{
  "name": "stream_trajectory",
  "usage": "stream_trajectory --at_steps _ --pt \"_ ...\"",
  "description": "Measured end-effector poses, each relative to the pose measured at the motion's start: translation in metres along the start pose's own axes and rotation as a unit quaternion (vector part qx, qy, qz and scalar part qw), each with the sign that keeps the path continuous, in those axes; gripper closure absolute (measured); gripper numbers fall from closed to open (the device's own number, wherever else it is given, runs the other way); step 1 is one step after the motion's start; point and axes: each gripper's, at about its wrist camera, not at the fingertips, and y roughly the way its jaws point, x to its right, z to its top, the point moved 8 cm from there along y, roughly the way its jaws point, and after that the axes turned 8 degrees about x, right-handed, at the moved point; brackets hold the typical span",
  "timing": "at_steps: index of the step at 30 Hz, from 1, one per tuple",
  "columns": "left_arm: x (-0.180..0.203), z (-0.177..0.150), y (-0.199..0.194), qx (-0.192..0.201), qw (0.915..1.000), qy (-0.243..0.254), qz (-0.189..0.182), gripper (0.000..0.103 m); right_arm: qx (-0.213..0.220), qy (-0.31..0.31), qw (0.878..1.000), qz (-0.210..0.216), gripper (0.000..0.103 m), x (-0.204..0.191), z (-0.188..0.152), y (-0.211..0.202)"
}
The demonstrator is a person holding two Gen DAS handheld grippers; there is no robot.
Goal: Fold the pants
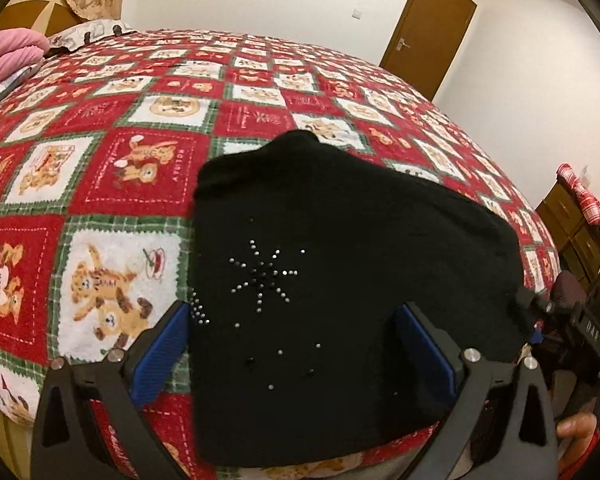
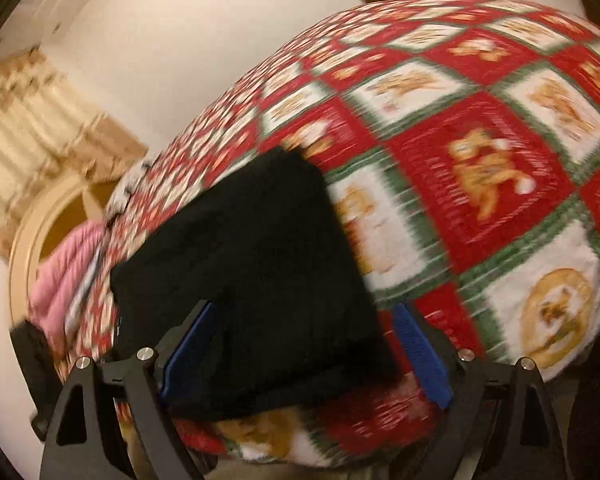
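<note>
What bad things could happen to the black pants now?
1. The folded black pants lie near the bed's near edge, so a nudge might slide them off the quilt.
2. Both grippers, left and right, hover open around them; closing could snag the sparkly studs or rumple the fold.

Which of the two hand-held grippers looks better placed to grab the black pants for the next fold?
Probably the left hand-held gripper: its open jaws frame the black pants squarely. The right hand-held gripper, also open, covers only their edge, and its view is blurred.
</note>
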Motion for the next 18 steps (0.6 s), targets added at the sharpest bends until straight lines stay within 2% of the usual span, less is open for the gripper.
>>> stream_trajectory --at_steps 4,6,8,11,13,18 --pt "-0.002 0.0 0.0 0.004 0.9999 -0.01 -0.011 0.0 -0.004 -0.047 0.999 -0.01 0.013 -0.014 -0.006 0.001" --pt "-0.003 0.0 0.0 0.009 0.9997 -0.012 -0.017 0.0 -0.003 -0.059 0.998 -0.012 0.017 -0.015 -0.006 -0.001" --pt "-0.004 0.0 0.0 0.013 0.9995 -0.014 -0.024 0.0 -0.004 -0.103 0.994 -0.041 0.042 -0.017 -0.007 0.001" --pt "-0.006 0.0 0.001 0.012 0.9993 -0.02 -0.028 0.0 0.012 -0.165 0.984 -0.064 0.05 -0.025 -0.009 -0.004" --pt "-0.006 0.0 0.002 0.01 0.9992 -0.023 -0.03 0.0 0.031 -0.219 0.972 -0.083 0.054 -0.034 -0.01 -0.008" --pt "-0.007 0.0 0.003 0.004 0.9993 -0.022 -0.03 0.0 0.076 -0.352 0.923 -0.137 0.058 -0.056 -0.018 -0.011"
